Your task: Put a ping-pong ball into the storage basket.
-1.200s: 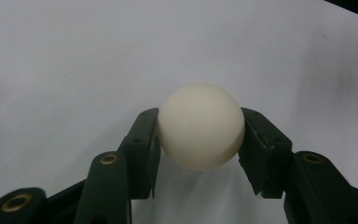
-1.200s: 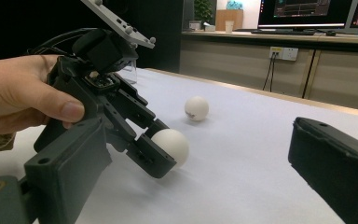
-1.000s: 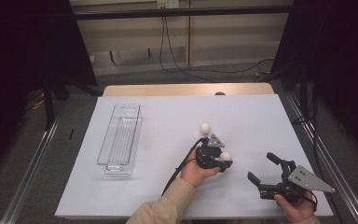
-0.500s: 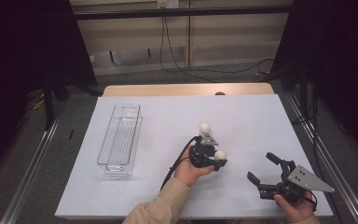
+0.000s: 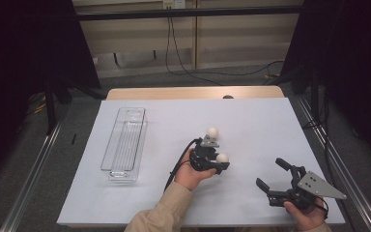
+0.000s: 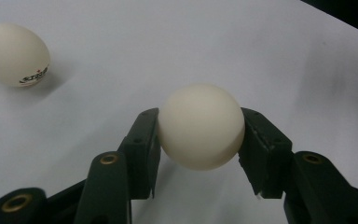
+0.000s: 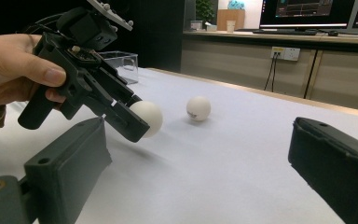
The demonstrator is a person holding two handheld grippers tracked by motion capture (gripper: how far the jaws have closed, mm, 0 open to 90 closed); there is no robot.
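— Left gripper [image 5: 221, 162]?
— Clamped on a ball [image 6: 200, 126], lifted off the table [image 5: 251, 121], mid-near.
— Right gripper [image 5: 273, 176]?
— Jaws wide, nothing held, near right.
— Other ball [image 5: 213, 131]?
— Just beyond, resting.

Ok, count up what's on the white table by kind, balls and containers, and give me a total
White balls: 2, one clamped in the left gripper, one loose ball lying on the table.
Clear plastic trays: 1.
Total: 3.
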